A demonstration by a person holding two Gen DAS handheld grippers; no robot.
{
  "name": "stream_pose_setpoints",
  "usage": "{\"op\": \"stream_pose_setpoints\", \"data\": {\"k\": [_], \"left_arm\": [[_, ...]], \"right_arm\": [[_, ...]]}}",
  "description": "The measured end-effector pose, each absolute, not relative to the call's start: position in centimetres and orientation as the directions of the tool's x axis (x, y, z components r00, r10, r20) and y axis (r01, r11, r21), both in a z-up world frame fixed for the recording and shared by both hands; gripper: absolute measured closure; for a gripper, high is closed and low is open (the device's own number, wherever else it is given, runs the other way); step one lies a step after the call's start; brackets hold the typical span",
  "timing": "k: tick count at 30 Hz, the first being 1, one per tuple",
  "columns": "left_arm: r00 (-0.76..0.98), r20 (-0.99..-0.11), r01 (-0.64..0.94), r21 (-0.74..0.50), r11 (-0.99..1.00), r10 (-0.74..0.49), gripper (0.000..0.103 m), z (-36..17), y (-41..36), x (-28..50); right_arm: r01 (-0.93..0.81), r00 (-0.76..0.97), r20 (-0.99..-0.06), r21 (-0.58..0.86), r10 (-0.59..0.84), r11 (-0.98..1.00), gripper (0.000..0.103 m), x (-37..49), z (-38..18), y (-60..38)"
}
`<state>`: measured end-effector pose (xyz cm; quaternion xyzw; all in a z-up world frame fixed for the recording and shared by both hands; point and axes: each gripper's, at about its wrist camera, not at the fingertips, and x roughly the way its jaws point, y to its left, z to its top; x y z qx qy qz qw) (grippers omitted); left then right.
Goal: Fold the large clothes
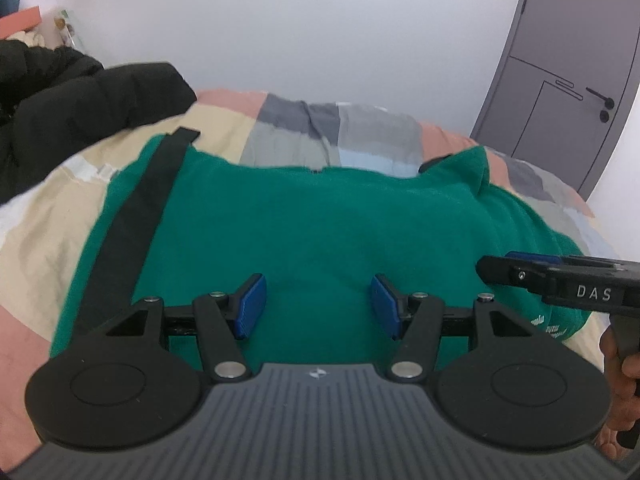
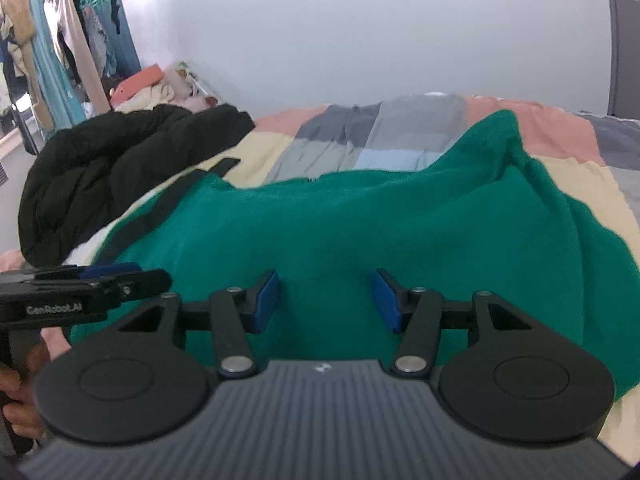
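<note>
A large green garment [image 1: 312, 224] with a black stripe [image 1: 132, 220] along its left side lies spread on the bed; it also shows in the right wrist view [image 2: 360, 232]. My left gripper [image 1: 318, 304] is open and empty, hovering over the garment's near part. My right gripper [image 2: 326, 300] is open and empty, also over the near part. The right gripper shows side-on at the right of the left wrist view [image 1: 560, 276]. The left gripper shows side-on at the left of the right wrist view [image 2: 92, 284].
The bed has a patchwork cover [image 1: 340, 128] in pink, cream and grey. A black puffy jacket [image 1: 72, 104] lies at the left on the bed [image 2: 112, 168]. A grey door [image 1: 568, 80] stands at the right. Clothes hang on a rack [image 2: 60, 40] at far left.
</note>
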<state>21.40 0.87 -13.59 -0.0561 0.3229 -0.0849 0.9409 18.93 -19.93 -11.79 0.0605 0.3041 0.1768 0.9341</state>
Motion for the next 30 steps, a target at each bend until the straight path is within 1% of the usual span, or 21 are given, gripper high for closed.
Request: {"op": "stream_pose_setpoints", "data": {"k": [5,8,10,16,22,24,26,28,30], "left_arm": [[0.764,-0.612,0.103,-0.195,0.975,-0.204,0.036,-14.9,1.2,22.1],[0.766,-0.608,0.102,-0.208,0.973,-0.210,0.035,-14.4,1.5,21.7],[0.769,-0.603,0.096,-0.220,0.971,-0.213,0.033,-14.0,1.9,20.9],[0.789,-0.576,0.067,-0.263,0.963,-0.212,0.032,-12.5,2.6,17.4],[0.803,-0.565,0.010,-0.304,0.953,-0.188,0.032,-11.8,2.6,13.7],[0.797,-0.576,-0.023,-0.331,0.943,-0.183,0.032,-11.9,2.8,12.9],[0.789,-0.581,-0.039,-0.376,0.926,-0.202,0.031,-12.2,3.1,12.2],[0.771,-0.600,-0.067,-0.411,0.909,-0.214,0.028,-12.7,3.3,11.8],[0.751,-0.620,-0.095,-0.442,0.892,-0.227,0.028,-13.2,3.5,11.8]], "right_arm": [[-0.272,0.733,-0.561,0.278,0.385,0.921,0.046,19.6,-12.8,-20.3],[-0.262,0.742,-0.555,0.275,0.375,0.925,0.045,19.5,-13.0,-20.1],[-0.251,0.749,-0.547,0.287,0.373,0.924,0.044,19.1,-12.7,-20.2],[-0.222,0.757,-0.543,0.309,0.363,0.925,0.044,17.1,-11.4,-20.7],[-0.163,0.761,-0.536,0.387,0.365,0.907,0.044,14.1,-10.9,-22.1],[-0.134,0.766,-0.535,0.410,0.357,0.902,0.044,13.2,-11.0,-22.6],[-0.097,0.761,-0.541,0.451,0.359,0.887,0.043,12.6,-11.2,-23.3],[-0.065,0.749,-0.545,0.505,0.376,0.861,0.043,12.1,-11.7,-24.1],[-0.019,0.735,-0.551,0.568,0.397,0.823,0.043,11.8,-12.4,-24.9]]}}
